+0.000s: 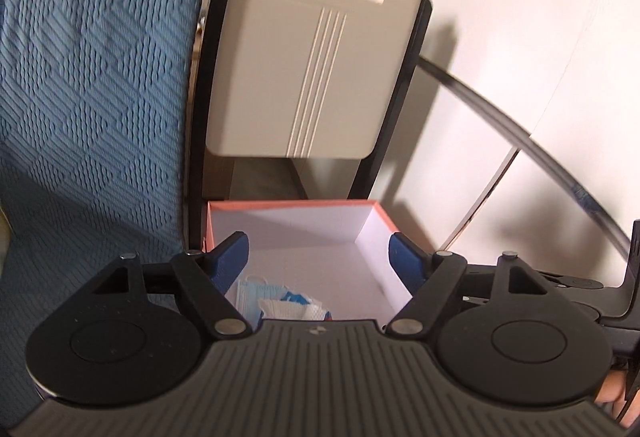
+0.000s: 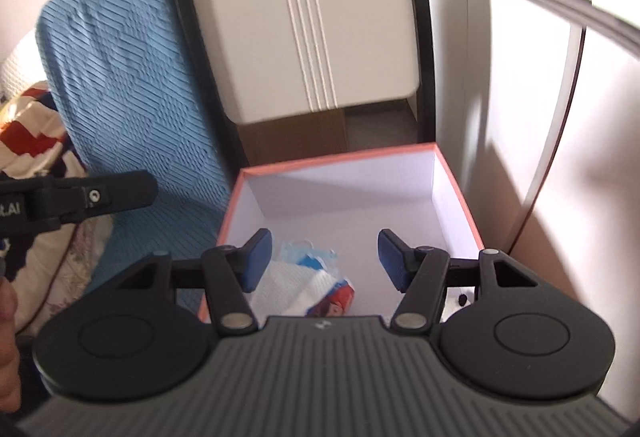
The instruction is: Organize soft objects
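A pink-rimmed box with a white inside (image 1: 288, 203) (image 2: 340, 161) stands open on the floor. At its near left corner lie soft items: a light blue face mask (image 1: 256, 293), a white cloth (image 1: 296, 311) (image 2: 288, 287) and a red-and-blue printed pack (image 2: 336, 297). My left gripper (image 1: 320, 257) hangs above the box, its blue pads wide apart with nothing between them. My right gripper (image 2: 320, 257) is also above the box, open and empty, and the soft items show below the gap. Part of the left gripper's body (image 2: 80, 197) shows at the left of the right wrist view.
A blue knitted cover (image 1: 88, 77) (image 2: 132, 77) hangs left of the box. Behind the box stands a beige panel with a handle slot (image 1: 316, 65) (image 2: 304, 29) in a black frame. A white wall (image 1: 520, 37) runs along the right. Patterned bedding (image 2: 36, 141) lies far left.
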`<action>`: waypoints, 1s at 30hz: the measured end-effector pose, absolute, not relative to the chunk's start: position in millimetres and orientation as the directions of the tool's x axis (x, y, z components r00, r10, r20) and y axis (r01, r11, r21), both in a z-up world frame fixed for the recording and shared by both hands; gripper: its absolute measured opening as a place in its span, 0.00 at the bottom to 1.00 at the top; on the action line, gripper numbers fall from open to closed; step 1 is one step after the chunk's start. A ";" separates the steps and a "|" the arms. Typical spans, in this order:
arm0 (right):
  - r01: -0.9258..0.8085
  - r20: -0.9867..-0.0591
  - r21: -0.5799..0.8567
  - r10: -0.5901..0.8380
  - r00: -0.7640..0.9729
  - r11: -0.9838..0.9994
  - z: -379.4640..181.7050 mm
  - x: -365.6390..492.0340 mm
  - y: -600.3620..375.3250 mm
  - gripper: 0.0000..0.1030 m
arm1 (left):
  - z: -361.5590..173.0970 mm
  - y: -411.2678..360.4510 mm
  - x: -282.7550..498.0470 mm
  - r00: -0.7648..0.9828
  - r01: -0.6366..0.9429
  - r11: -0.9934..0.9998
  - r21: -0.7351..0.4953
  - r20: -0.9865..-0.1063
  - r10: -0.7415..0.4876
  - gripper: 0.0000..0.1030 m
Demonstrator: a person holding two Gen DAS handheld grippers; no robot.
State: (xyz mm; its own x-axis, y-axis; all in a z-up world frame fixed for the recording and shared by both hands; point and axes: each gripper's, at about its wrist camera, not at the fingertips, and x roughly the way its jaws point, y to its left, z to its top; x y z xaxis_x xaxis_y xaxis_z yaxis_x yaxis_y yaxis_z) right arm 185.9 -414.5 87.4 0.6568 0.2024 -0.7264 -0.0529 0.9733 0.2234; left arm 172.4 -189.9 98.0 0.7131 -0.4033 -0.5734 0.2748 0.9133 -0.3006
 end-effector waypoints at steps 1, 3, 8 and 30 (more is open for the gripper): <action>-0.060 -0.717 0.224 0.206 0.666 0.973 94.3 182.6 -412.7 0.59 | 104.5 -188.0 167.9 0.720 0.278 0.913 -0.298 -0.565 -0.403 0.79; -0.071 -0.700 0.219 0.207 0.684 0.973 108.1 176.1 -408.0 0.59 | 116.1 -184.1 159.8 0.729 0.284 0.915 -0.287 -0.555 -0.400 0.79; -0.085 -0.651 0.214 0.207 0.731 0.973 137.0 156.0 -400.1 0.59 | 138.1 -169.9 137.2 0.759 0.297 0.913 -0.278 -0.511 -0.403 0.79; 0.019 -0.691 0.153 0.093 0.717 0.988 123.0 81.9 -354.9 0.59 | 98.8 -129.9 84.9 0.735 0.296 0.924 -0.242 -0.561 -0.382 0.83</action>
